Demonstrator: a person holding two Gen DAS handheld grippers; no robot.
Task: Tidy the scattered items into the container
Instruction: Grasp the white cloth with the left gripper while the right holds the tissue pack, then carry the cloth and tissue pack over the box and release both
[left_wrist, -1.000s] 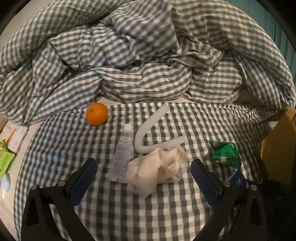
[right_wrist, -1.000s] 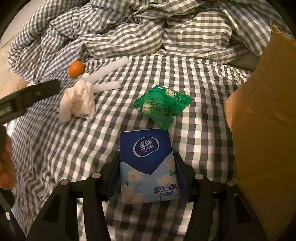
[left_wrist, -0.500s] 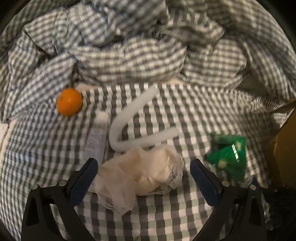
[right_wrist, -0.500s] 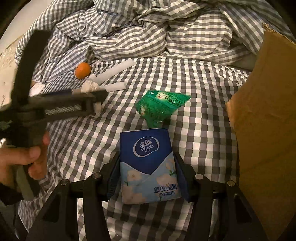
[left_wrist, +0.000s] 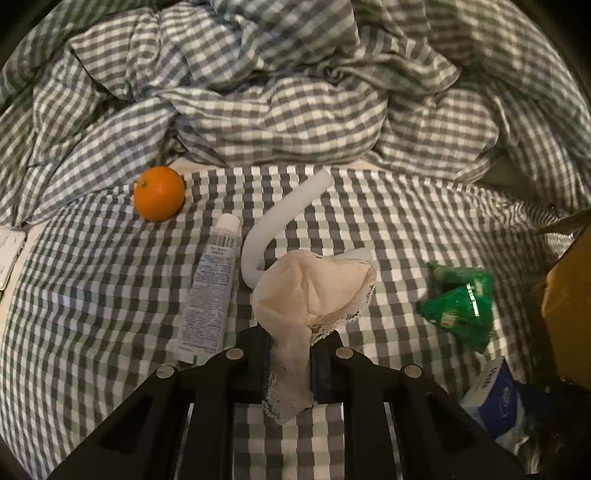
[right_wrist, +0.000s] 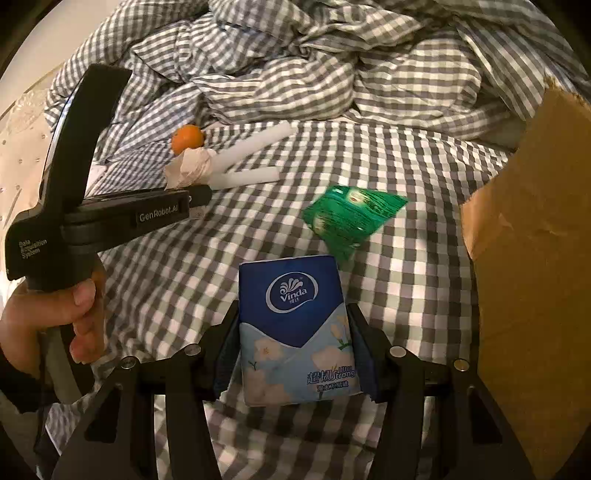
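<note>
A crumpled cream lace-edged cloth (left_wrist: 314, 284) lies on the checked bed sheet, and my left gripper (left_wrist: 290, 343) is closing its jaws on the cloth's near end, pads pressing it. In the right wrist view the same gripper (right_wrist: 195, 195) sits at the left, held by a person's hand (right_wrist: 55, 325). My right gripper (right_wrist: 291, 332) is shut on a blue tissue pack (right_wrist: 295, 325). The brown cardboard box (right_wrist: 535, 277) stands just to its right. An orange (left_wrist: 159, 192), a white tube (left_wrist: 210, 291), a bent white foam stick (left_wrist: 280, 218) and a green packet (left_wrist: 458, 306) lie loose on the sheet.
A rumpled checked duvet (left_wrist: 295, 92) is heaped across the far side of the bed. At the left edge lies a small white packet (left_wrist: 9, 251). The box flap (left_wrist: 565, 310) rises at the right edge of the left wrist view.
My left gripper moved down and forward over the cream cloth and went from wide open to closed on it. The right gripper kept still with the tissue pack.
</note>
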